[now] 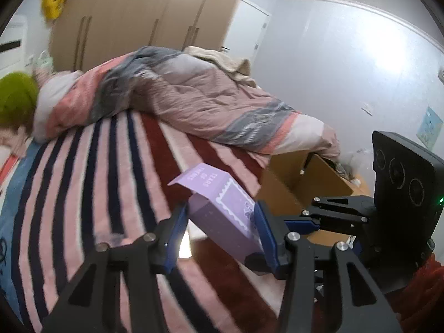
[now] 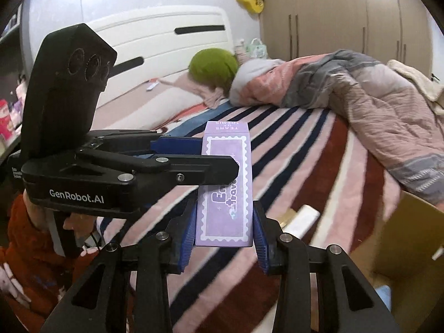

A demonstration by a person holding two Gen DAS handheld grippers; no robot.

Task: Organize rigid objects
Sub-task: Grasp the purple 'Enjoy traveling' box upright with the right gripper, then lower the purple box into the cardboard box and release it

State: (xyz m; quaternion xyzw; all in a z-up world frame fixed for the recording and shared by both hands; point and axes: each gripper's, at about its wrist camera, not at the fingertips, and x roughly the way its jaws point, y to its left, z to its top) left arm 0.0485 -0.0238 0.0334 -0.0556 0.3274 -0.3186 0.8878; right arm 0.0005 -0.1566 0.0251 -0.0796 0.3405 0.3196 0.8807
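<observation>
**Both grippers on one purple box**

Left gripper (image 1: 219, 230) pinches the purple box (image 1: 222, 208) across its middle, blue pads pressed to both sides. Right gripper (image 2: 224, 236) clamps the same box (image 2: 224, 194) at its lower end. Box held in the air over the striped blanket (image 2: 291, 144), top flap open, tilted in the left view. Cardboard box (image 1: 305, 183) sits beside the bed. Rumpled pink quilt (image 1: 199, 94) behind. Small white object (image 2: 302, 217) lies on the blanket.

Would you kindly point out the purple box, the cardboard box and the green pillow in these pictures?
purple box (image 2: 226, 186): right wrist view, printed front face.
cardboard box (image 1: 319, 177): left wrist view, inner wall.
green pillow (image 2: 212, 66): right wrist view, rounded top.
</observation>
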